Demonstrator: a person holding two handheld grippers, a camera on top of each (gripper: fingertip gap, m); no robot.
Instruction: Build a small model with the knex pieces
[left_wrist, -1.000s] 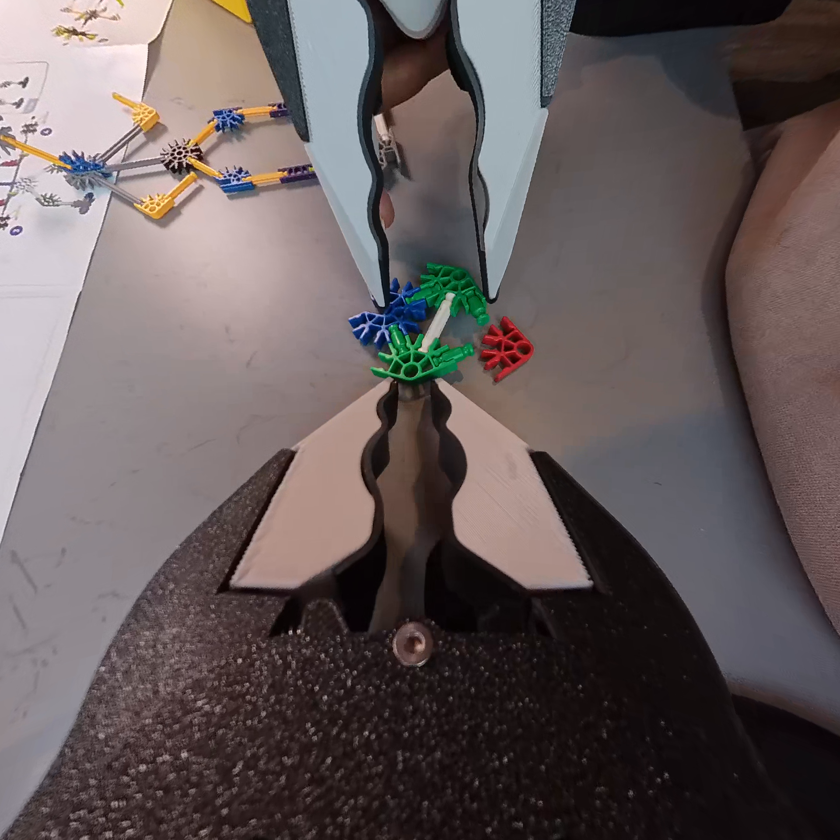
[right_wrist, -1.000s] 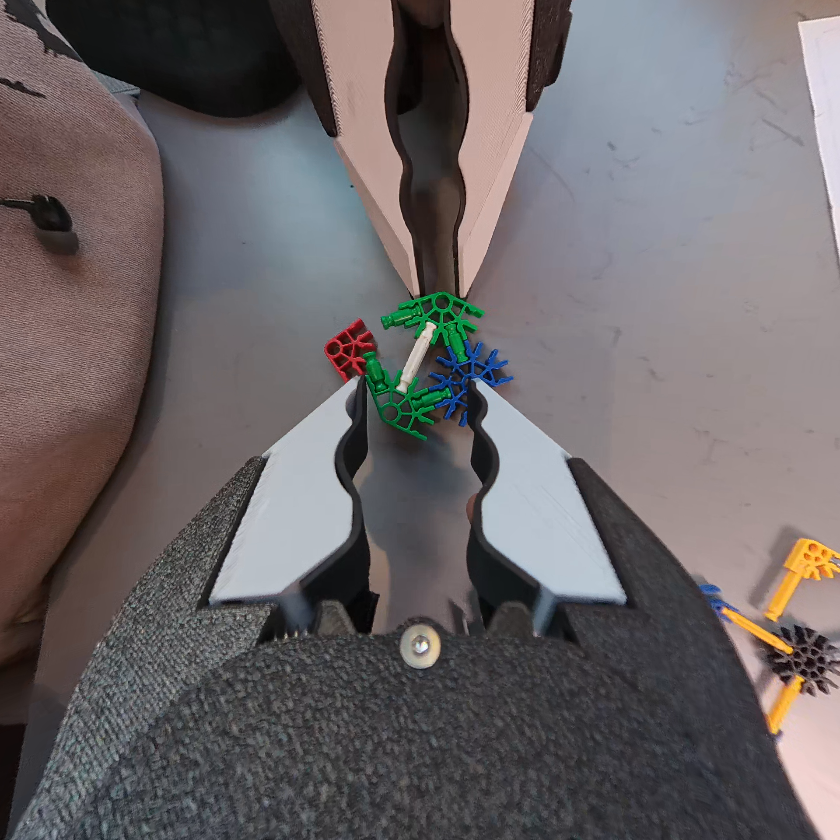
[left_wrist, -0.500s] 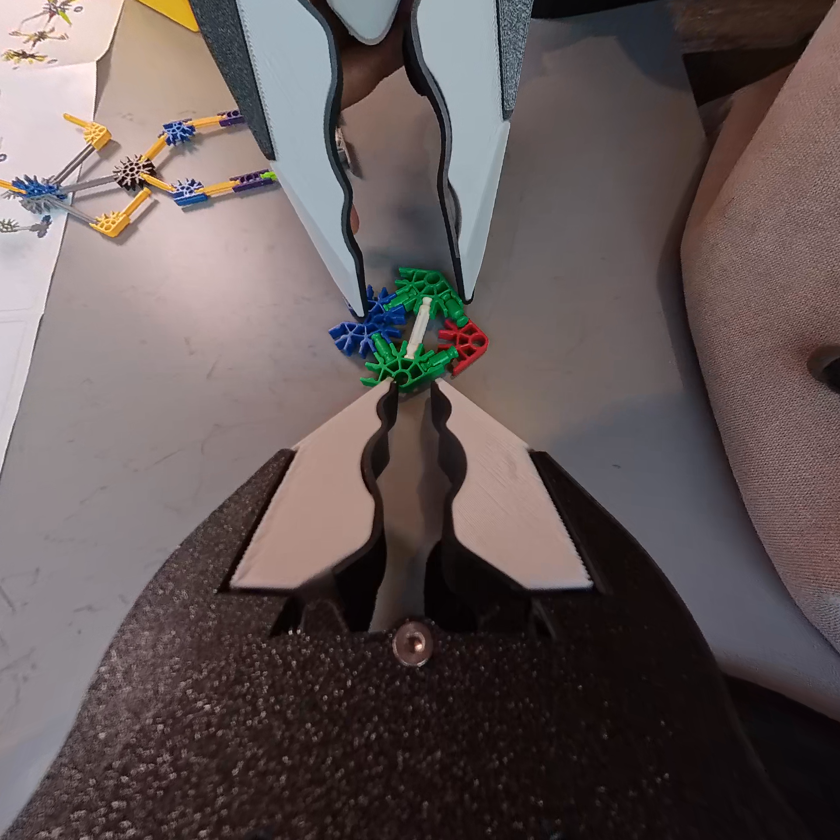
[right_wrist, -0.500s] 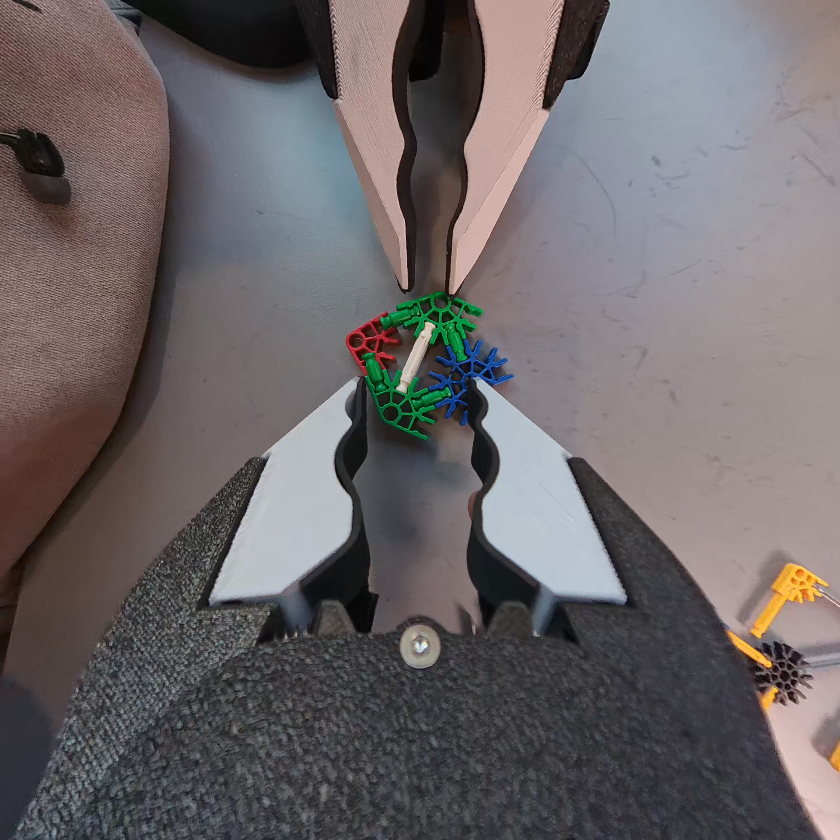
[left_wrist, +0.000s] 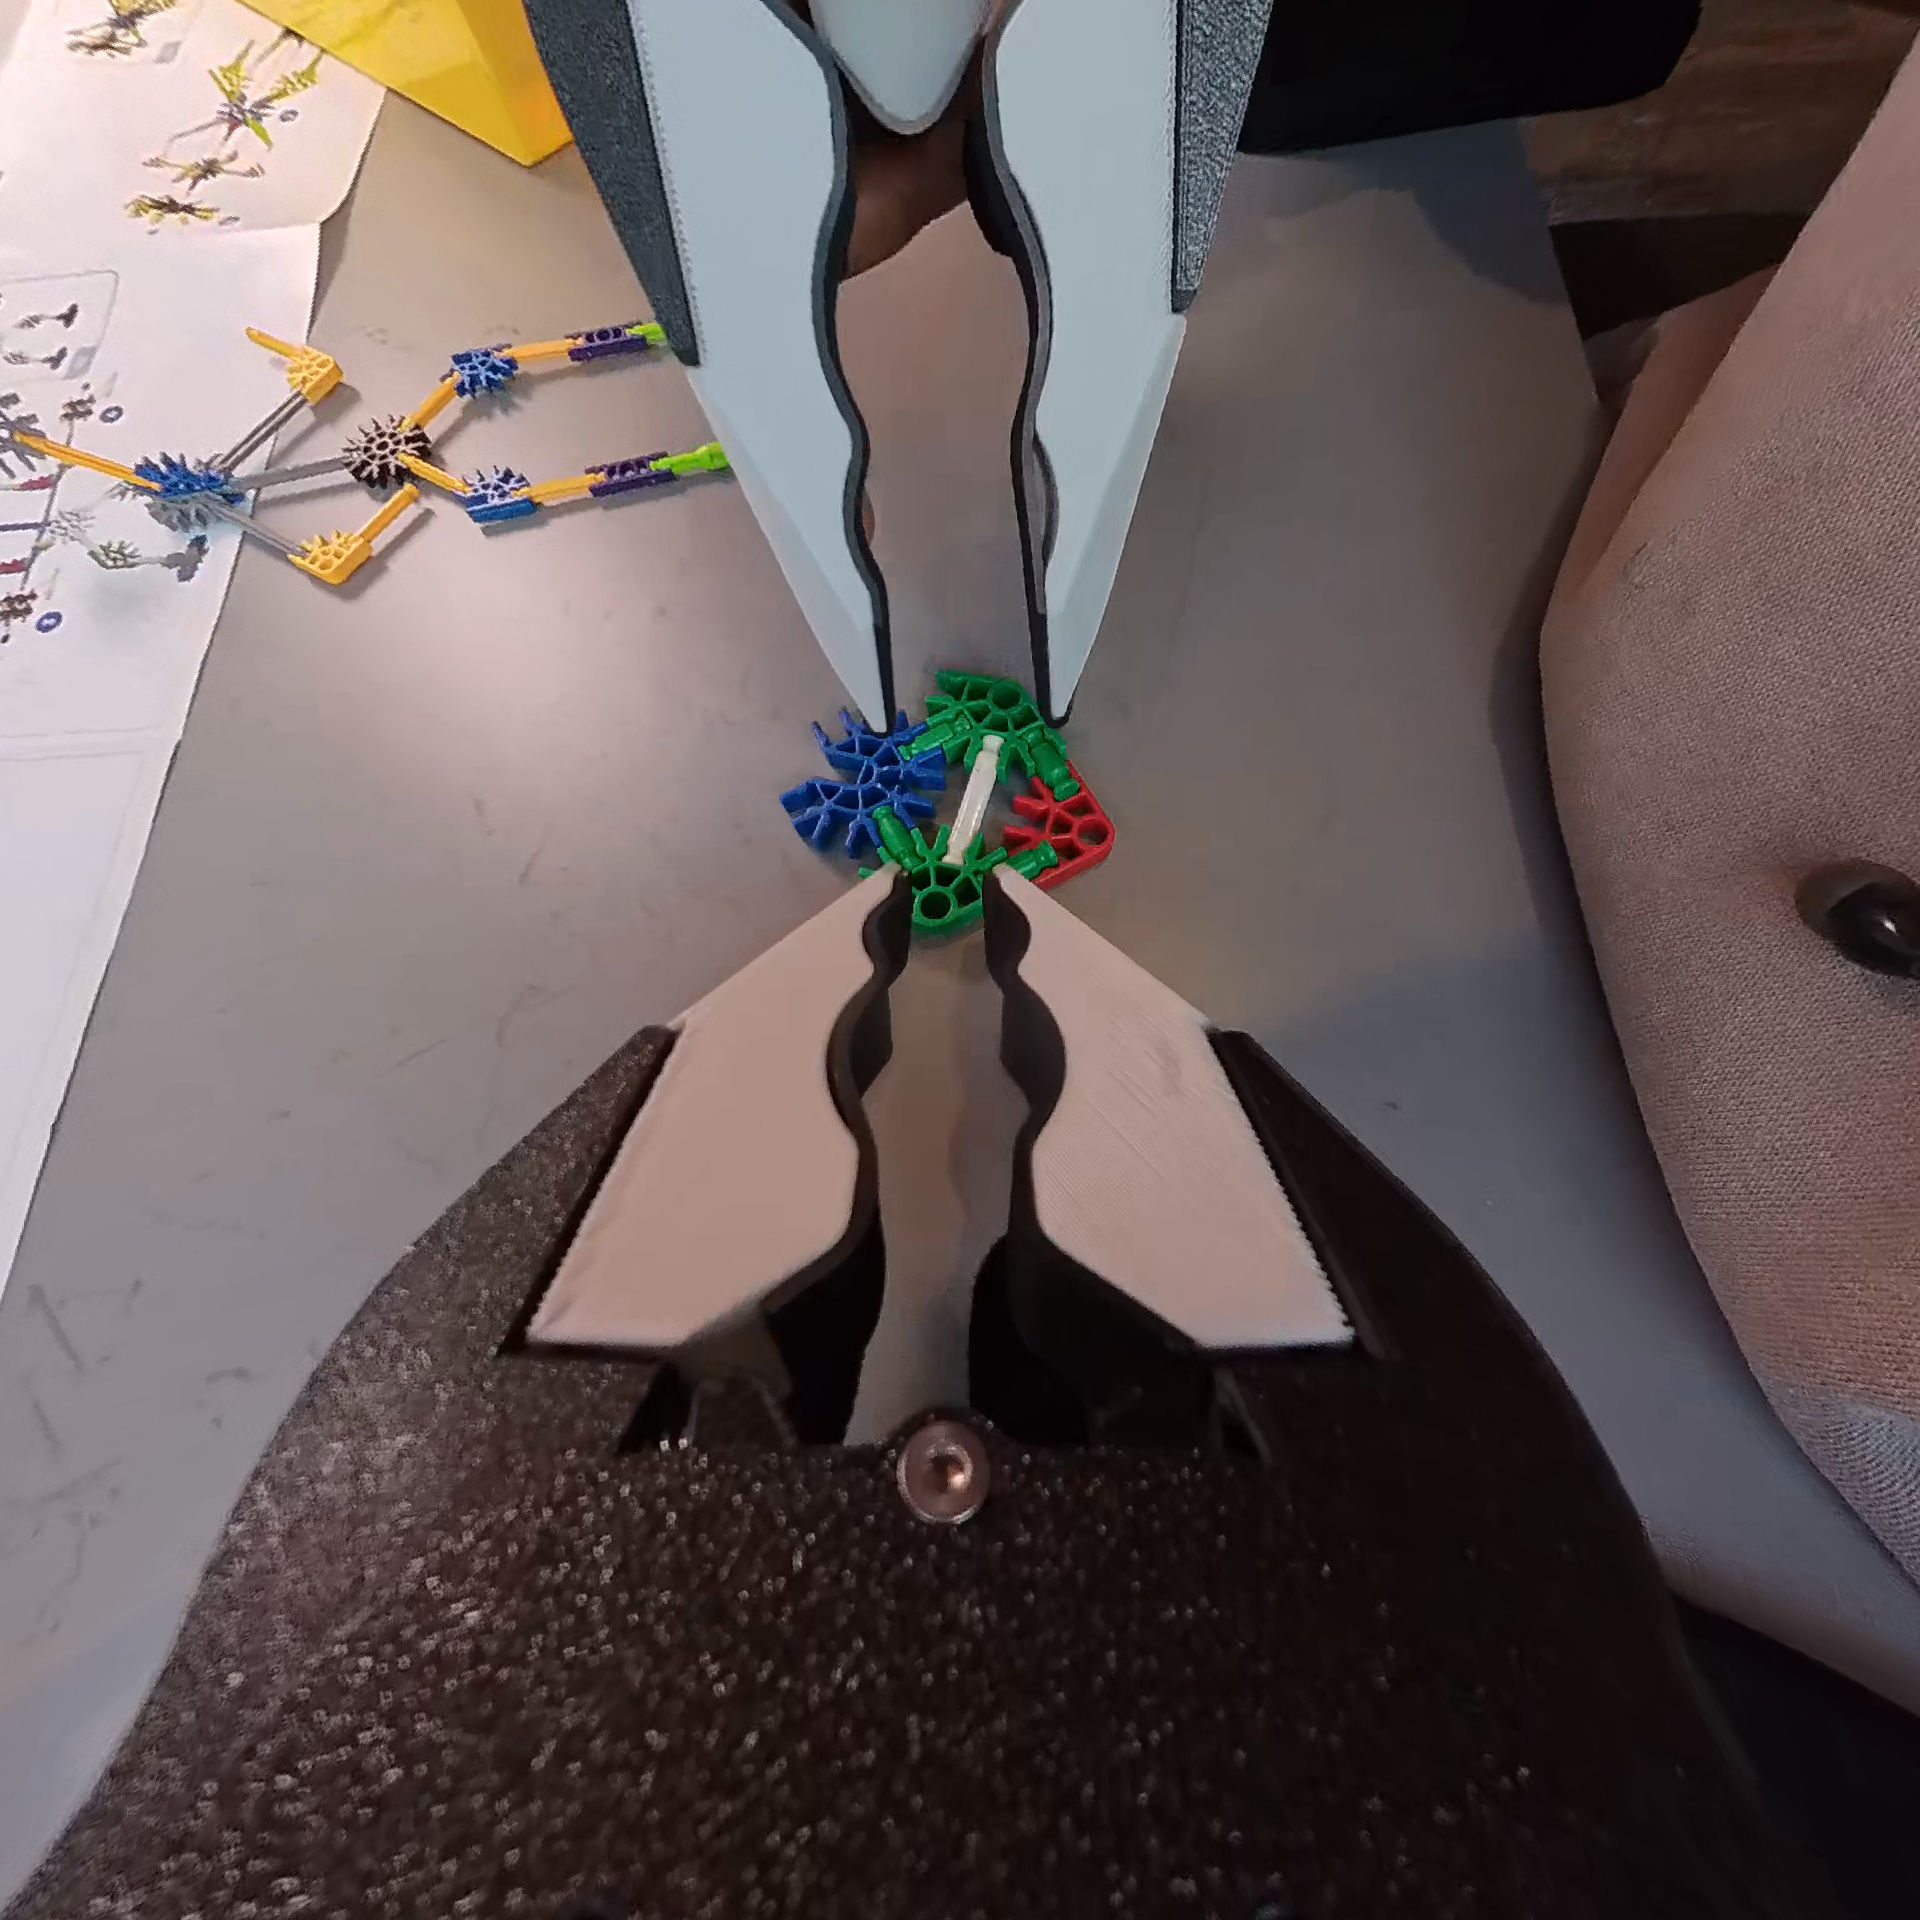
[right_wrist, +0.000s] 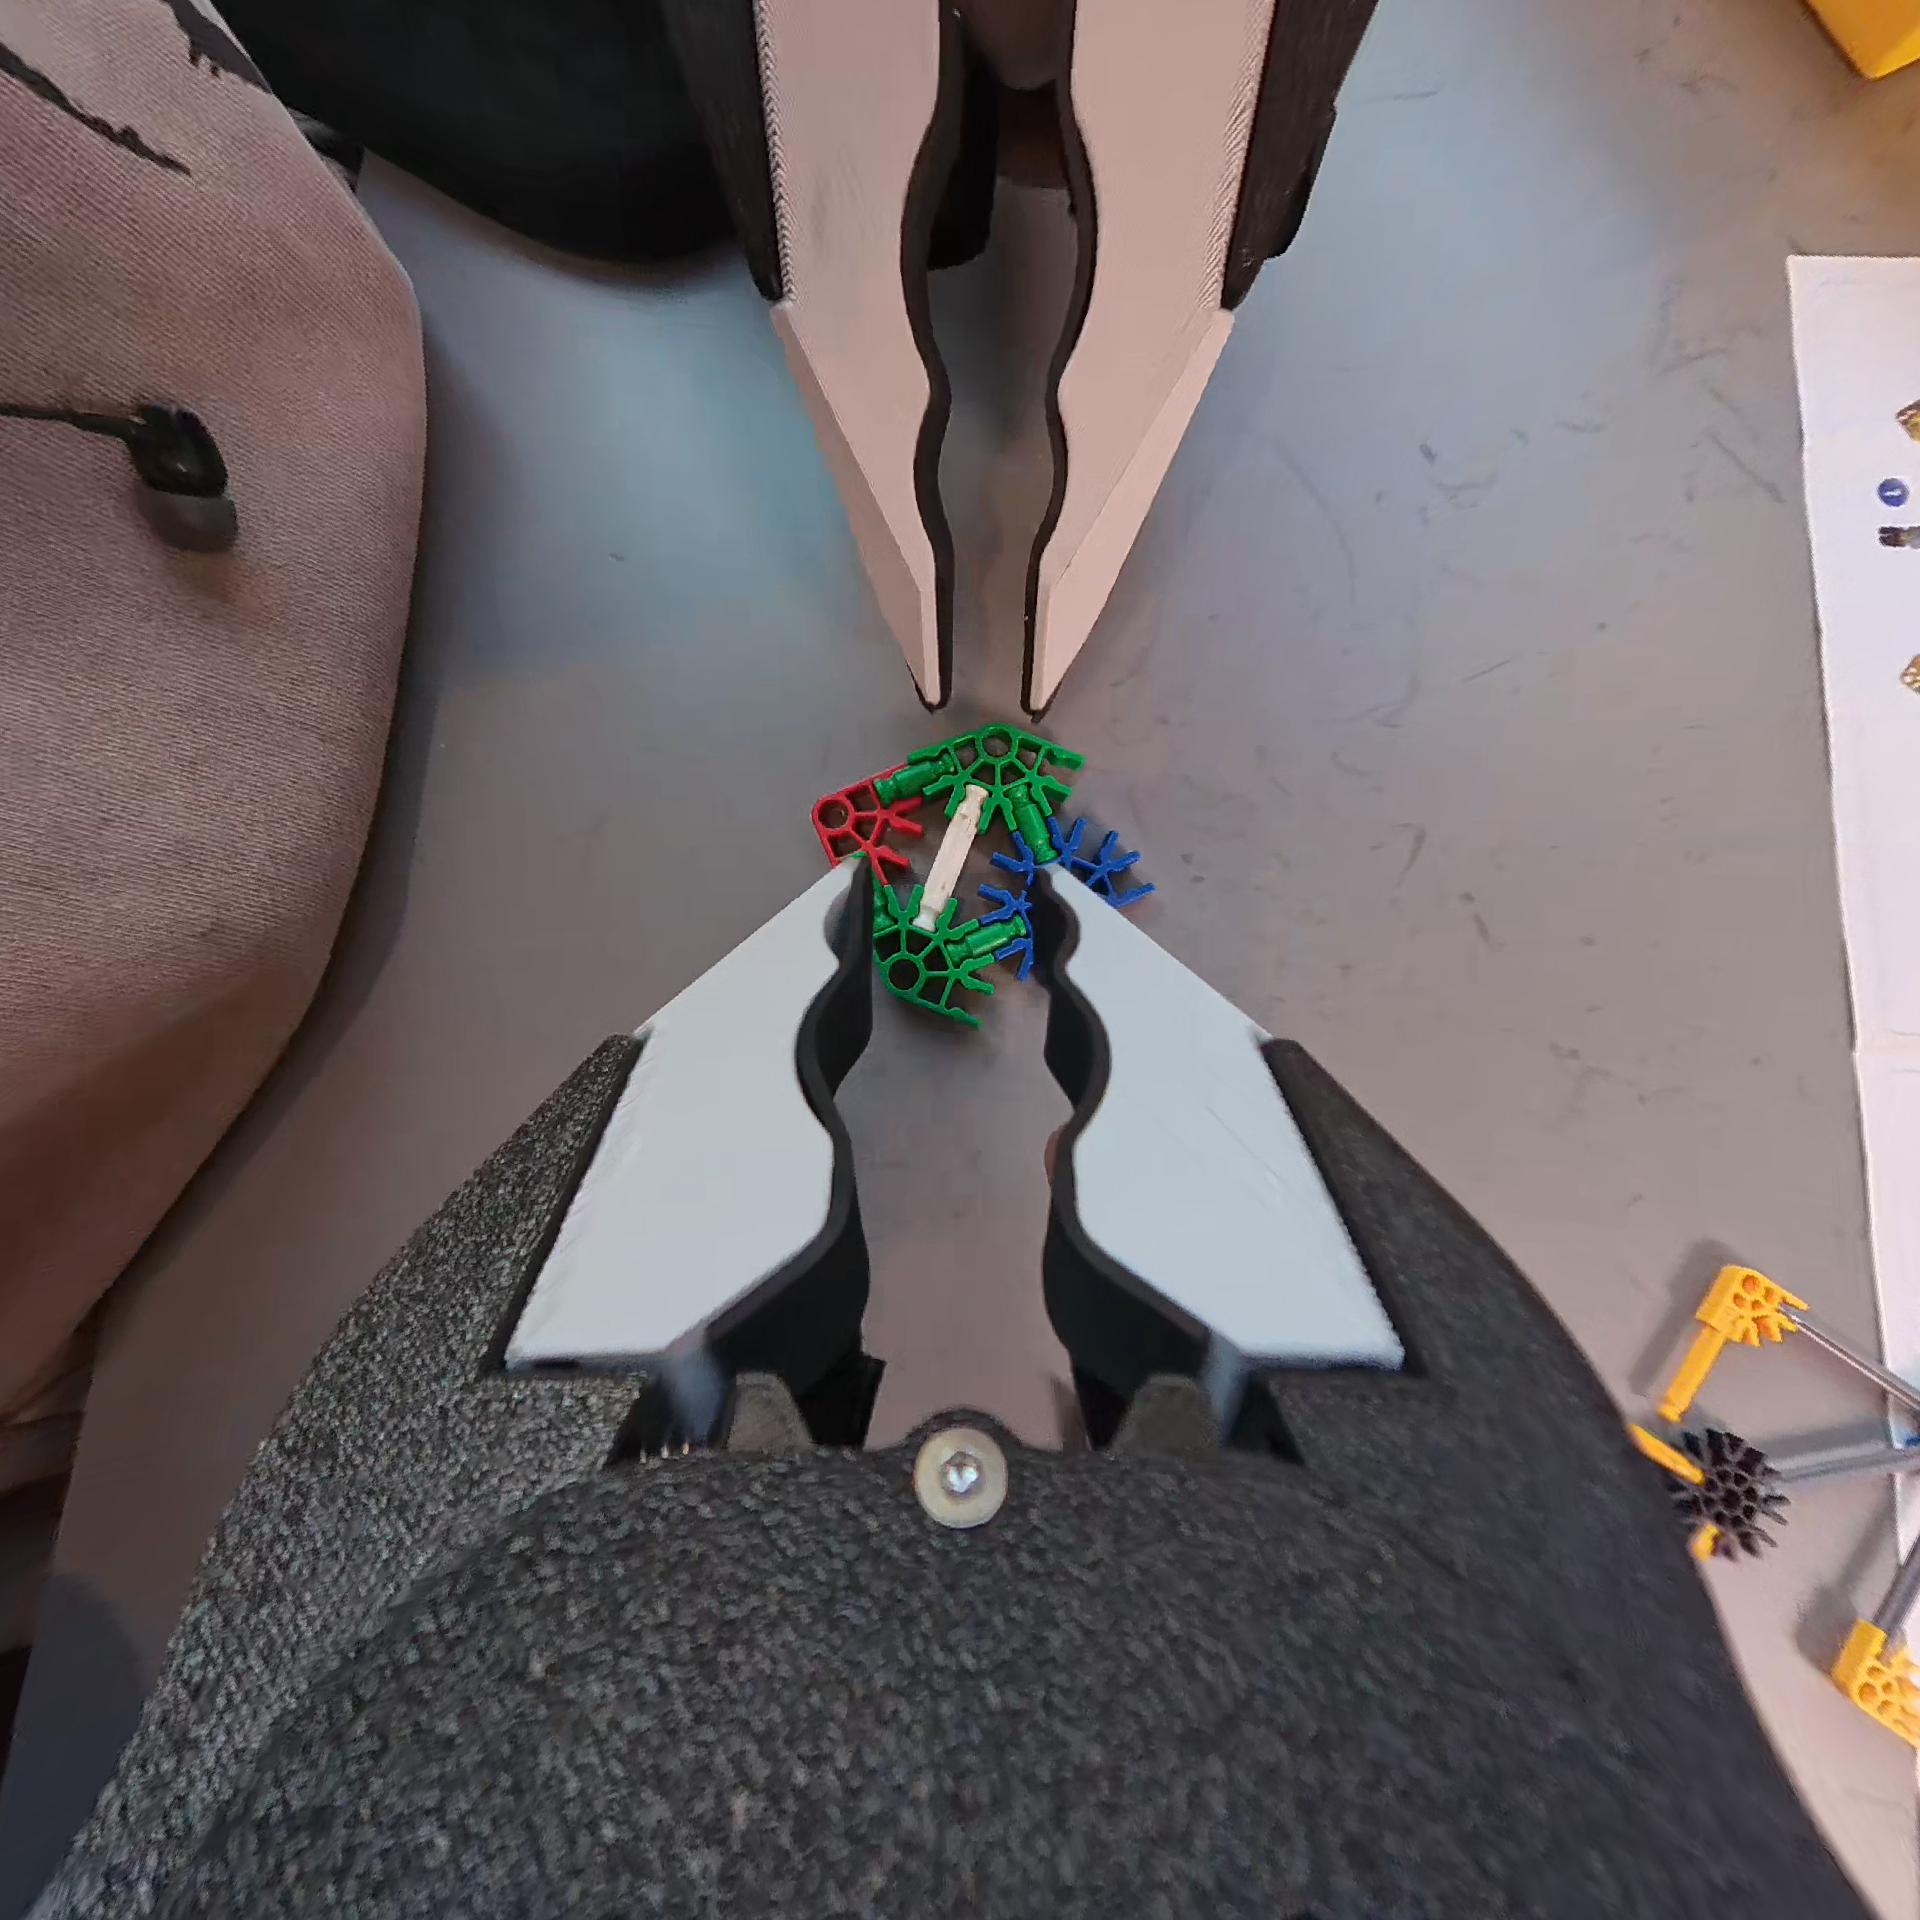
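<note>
Now both tongs spread, L (left_wrist: 940, 883) & R (right_wrist: 951, 883), flanking 2 green connectors (left_wrist: 985, 717), 1 blue (left_wrist: 857, 784), 1 red (left_wrist: 1065, 826).

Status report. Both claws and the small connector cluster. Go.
Left claw open, tips flanking near green connector. Right claw open, straddling far green connector. Red connector joined on. Nothing between.

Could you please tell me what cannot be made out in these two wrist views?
- Left wrist view: whether the left gripper pinches the near green connector; its tips hide contact.
- Right wrist view: the yellow-and-grey rod model runs off the right edge.
- Instruction sheet: drawings too small.
</note>
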